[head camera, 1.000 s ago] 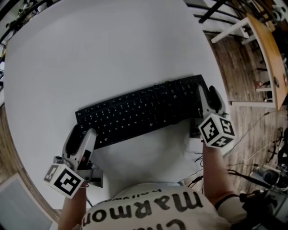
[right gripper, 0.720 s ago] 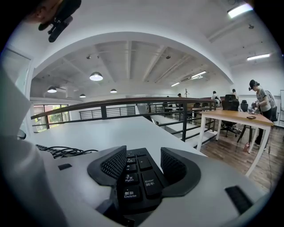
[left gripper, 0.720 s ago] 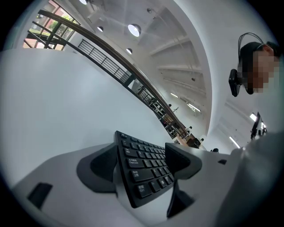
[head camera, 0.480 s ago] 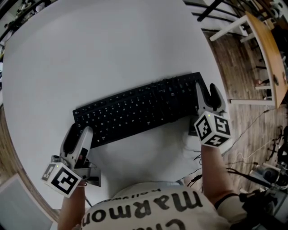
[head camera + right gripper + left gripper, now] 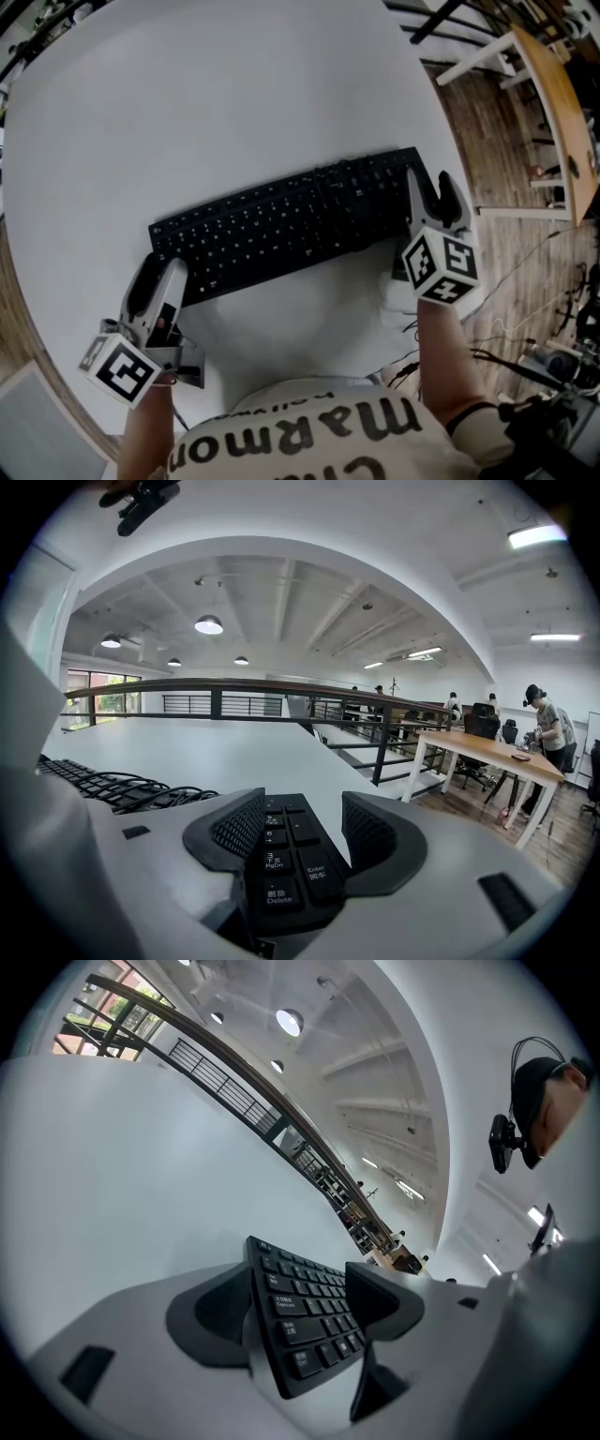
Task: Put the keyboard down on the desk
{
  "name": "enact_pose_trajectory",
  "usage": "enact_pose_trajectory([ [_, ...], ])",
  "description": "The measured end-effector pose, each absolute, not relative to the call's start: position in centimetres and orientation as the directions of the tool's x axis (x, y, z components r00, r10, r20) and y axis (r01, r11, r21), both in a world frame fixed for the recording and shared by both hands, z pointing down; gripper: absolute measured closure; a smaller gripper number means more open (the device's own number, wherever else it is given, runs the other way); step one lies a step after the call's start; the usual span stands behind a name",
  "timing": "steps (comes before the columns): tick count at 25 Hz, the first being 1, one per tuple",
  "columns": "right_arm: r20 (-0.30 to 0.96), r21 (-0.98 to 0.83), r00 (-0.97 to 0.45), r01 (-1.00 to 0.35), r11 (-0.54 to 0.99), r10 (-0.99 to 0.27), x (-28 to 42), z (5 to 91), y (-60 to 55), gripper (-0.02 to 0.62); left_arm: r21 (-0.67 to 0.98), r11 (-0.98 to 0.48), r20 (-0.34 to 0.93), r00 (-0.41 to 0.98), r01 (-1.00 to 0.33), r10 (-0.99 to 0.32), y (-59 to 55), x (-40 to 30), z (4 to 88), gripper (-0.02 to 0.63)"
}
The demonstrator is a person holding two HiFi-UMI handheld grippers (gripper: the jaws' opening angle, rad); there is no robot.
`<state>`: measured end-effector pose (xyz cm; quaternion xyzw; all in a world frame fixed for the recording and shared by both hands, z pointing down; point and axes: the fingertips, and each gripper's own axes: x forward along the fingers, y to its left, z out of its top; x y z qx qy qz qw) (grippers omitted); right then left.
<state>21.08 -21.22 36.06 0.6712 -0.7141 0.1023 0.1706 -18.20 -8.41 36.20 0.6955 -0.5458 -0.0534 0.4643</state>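
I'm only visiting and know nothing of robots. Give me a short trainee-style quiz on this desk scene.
1. True or false: the keyboard is white.
2. Which keys sit between the right gripper's jaws? A) number pad B) space bar C) escape key
3. Fill in: the keyboard lies on the ___ desk.
Key: 1 false, it is black. 2 A; those jaws are opening, that end between them. 3 white.

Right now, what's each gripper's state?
Left gripper: closing, keyboard end between the jaws, not gripped.
Right gripper: opening, keyboard end between the jaws, not gripped.
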Motion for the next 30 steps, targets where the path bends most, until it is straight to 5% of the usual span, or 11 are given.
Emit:
enact_pose_trajectory([
  [23,0.410,0.224,0.014,-0.971,0.086,-0.912,20.7,36.0,-21.1,0.333,0.656,0.070,0.488,0.351,-0.752,-0.799,-8.8,-18.5,36.7,0.325],
  [30,0.433,0.379,-0.013,-0.905,0.195,-0.901,17.9,36.2,-21.2,0.430,0.580,0.042,0.507,0.321,-0.813,-0.800,-8.9,-18.1,36.7,0.327],
])
